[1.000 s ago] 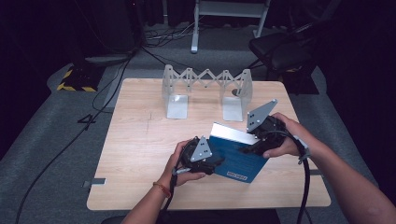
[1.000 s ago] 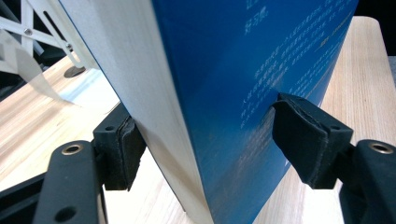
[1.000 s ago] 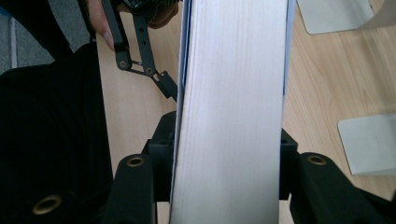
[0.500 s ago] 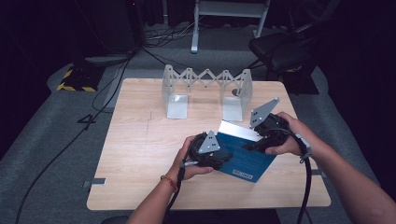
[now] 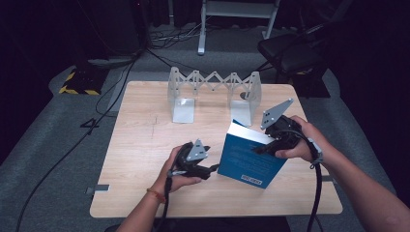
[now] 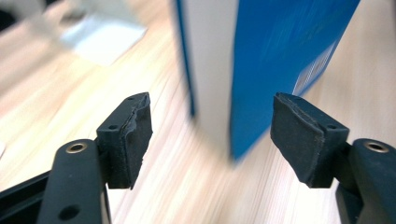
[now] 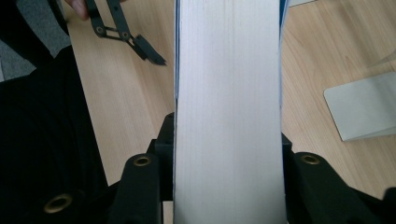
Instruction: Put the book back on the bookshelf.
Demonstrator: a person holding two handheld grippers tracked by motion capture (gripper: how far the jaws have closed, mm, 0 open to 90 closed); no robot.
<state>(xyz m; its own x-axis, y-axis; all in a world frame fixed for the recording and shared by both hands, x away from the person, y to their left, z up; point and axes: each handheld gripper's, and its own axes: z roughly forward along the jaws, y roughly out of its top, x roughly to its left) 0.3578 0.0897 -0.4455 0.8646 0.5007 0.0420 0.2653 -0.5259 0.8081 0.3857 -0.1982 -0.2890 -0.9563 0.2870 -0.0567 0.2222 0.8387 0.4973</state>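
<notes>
High view, item one: a thick blue-covered book with white page edges [image 5: 251, 157] stands tilted on the pale wooden counter [image 5: 145, 145], at about 4 o'clock from the counter's middle. Its lower corner rests on the wood; its top leans toward 12 o'clock. The print on the cover is too small to read.

Item two: right gripper [image 5: 270, 145], black, with a grey three-cornered plate, held in the person's right hand [image 5: 300, 142]. Its jaws are clamped across the book's thickness, one pad on each cover; they have just been closing further on it. In the right gripper view the white page block [image 7: 229, 112] rises between the jaws and hides both pads and much of the counter behind it.

Item three: left gripper [image 5: 212, 168], black, in the left hand [image 5: 176, 166], at 9 o'clock of the book, just beside its lower edge. In the left gripper view its jaws stand apart with nothing between the pads [image 6: 135, 135]; the book's corner is ahead of them, blurred, not touched.

Item four: a folding grey metal zigzag rack [image 5: 212, 89] with flat end plates, at 12 o'clock on the counter, well apart from the book. Its near plate [image 7: 364, 109] is cut off at the right gripper view's 3 o'clock edge.

Surroundings beyond the counter are dark and hard to make out.
</notes>
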